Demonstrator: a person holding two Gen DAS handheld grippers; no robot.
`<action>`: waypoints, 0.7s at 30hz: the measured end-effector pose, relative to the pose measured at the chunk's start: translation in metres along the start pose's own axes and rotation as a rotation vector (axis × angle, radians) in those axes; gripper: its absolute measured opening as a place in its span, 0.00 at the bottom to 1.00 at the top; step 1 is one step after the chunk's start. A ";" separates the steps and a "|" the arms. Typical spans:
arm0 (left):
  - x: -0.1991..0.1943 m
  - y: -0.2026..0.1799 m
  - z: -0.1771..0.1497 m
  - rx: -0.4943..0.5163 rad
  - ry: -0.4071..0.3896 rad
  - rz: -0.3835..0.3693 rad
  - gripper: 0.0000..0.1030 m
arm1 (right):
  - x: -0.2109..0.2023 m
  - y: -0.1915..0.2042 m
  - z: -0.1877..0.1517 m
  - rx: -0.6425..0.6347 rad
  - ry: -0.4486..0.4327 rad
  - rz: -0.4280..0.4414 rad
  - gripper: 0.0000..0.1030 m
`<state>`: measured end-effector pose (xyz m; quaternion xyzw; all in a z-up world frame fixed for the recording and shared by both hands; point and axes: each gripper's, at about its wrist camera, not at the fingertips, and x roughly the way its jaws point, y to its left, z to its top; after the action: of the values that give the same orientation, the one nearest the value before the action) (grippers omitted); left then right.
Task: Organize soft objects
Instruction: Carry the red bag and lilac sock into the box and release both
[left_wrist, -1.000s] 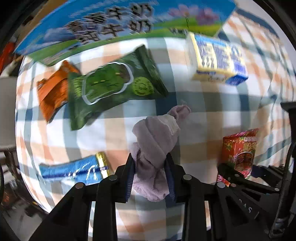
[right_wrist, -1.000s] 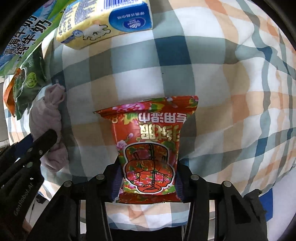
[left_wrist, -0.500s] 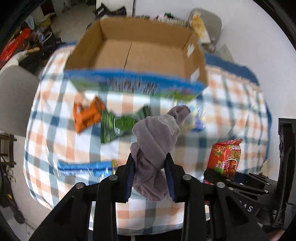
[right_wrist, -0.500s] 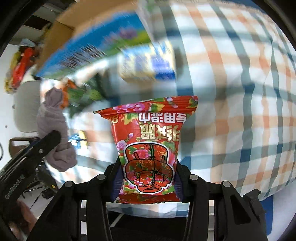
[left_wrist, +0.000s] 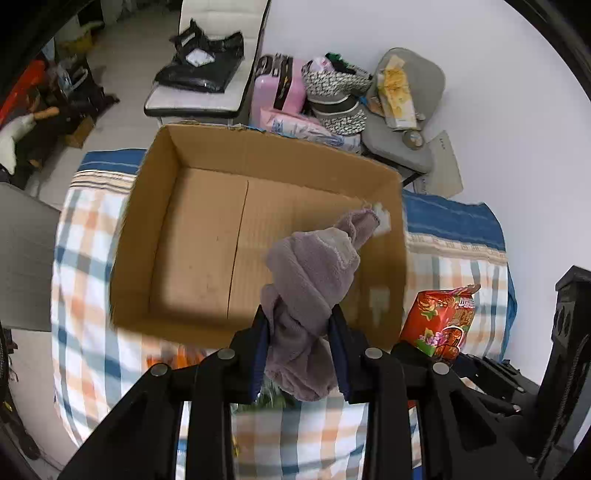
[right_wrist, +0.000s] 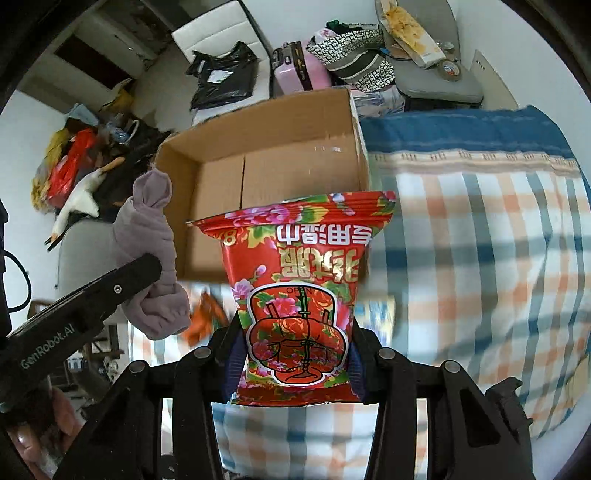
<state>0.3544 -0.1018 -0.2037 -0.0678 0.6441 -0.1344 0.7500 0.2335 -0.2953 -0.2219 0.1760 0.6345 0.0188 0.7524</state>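
Purple cloth pinched in left gripper above cardboard box; right gripper clamps red packet beside the box

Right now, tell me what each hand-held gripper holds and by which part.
Left hand-held gripper: purple cloth, pinched near its lower end. Right hand-held gripper: red packet, clamped across its lower part.
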 end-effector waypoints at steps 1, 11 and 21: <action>0.011 0.005 0.013 -0.013 0.020 -0.008 0.27 | 0.011 0.003 0.016 0.009 0.006 -0.005 0.47; 0.121 0.027 0.097 -0.070 0.202 -0.081 0.27 | 0.110 0.020 0.133 0.049 0.090 -0.106 0.47; 0.171 0.021 0.117 -0.045 0.284 -0.133 0.30 | 0.174 0.007 0.177 0.061 0.135 -0.181 0.47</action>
<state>0.4952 -0.1391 -0.3525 -0.1076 0.7404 -0.1777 0.6392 0.4391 -0.2877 -0.3610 0.1391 0.6975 -0.0565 0.7007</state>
